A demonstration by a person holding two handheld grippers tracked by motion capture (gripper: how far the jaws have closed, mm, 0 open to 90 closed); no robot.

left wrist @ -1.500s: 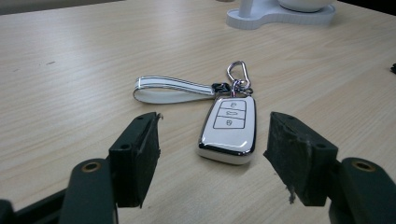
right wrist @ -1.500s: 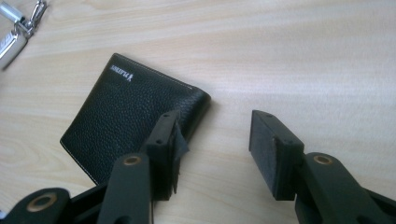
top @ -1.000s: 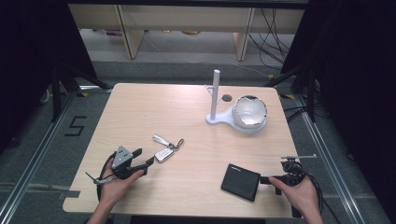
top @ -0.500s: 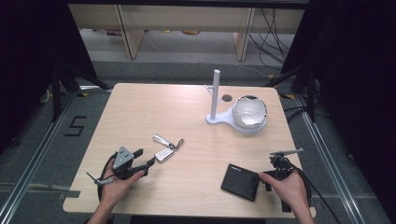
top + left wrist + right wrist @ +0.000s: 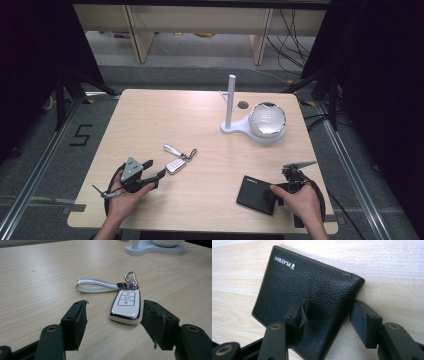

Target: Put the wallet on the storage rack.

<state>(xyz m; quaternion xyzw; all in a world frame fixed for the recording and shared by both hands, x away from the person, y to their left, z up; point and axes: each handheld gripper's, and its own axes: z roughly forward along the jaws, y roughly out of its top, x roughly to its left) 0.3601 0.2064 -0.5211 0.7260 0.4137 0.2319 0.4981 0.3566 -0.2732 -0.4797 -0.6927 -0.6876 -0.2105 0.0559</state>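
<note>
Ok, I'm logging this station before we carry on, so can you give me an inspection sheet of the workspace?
Surface: light wooden table, bare and dry.
Job's things: car key with white strap, flat on the table; black wallet, near the right front edge.
Clutter: white stand with a post and bowl, far right.
Grippers: left gripper open, jaws either side of the key, not touching; right gripper open, one jaw over the wallet, one beside it.
Cables: black cable loops by the right hand.
Surroundings: dark curtains, shelving, floor cables behind.

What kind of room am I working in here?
Probably a lab recording station: a pale wooden table ringed by black curtains, loose cables on the grey floor behind, and a taped number 5 marking the spot.
</note>
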